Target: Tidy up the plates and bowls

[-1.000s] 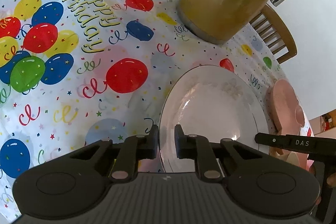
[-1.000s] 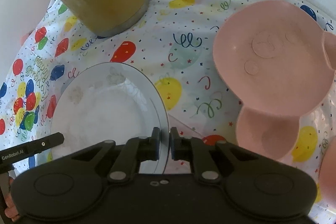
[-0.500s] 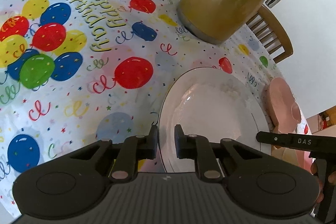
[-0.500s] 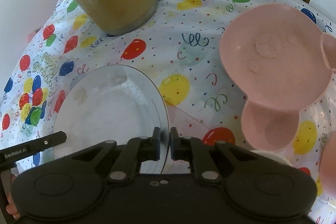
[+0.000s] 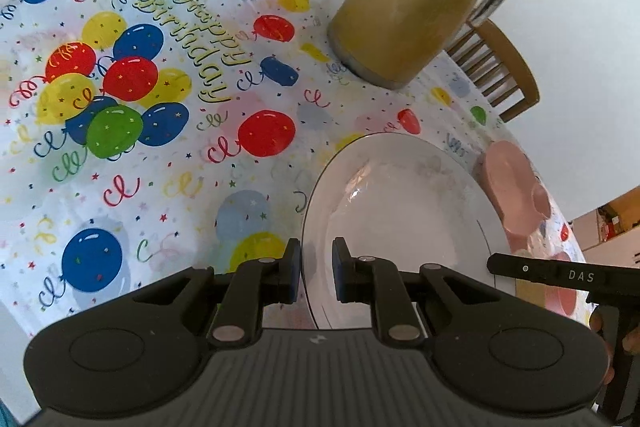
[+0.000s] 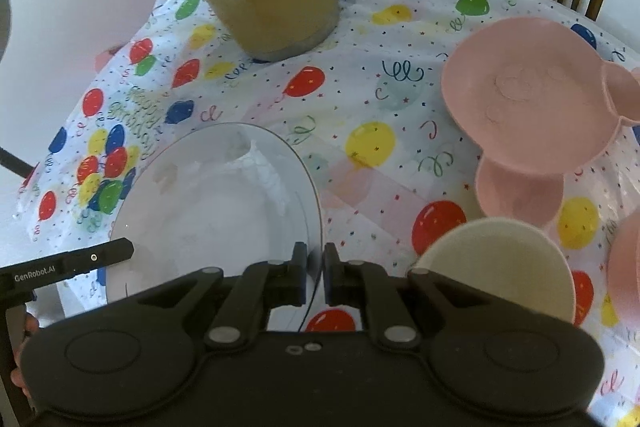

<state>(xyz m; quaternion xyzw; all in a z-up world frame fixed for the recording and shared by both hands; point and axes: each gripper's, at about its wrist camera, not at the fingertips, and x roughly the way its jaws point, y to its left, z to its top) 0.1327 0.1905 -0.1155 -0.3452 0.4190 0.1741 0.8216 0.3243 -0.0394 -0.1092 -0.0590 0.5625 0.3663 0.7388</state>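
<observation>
Both grippers pinch the white plate: the left gripper clamps its left rim, the right gripper its right rim, holding it above the balloon tablecloth. If either hand tilts or outpaces the other, I judge the thin rim could slip free. Only the right wrist view shows the cream bowl and the whole pink mouse-shaped plate; the left shows the gold carafe entire.
</observation>
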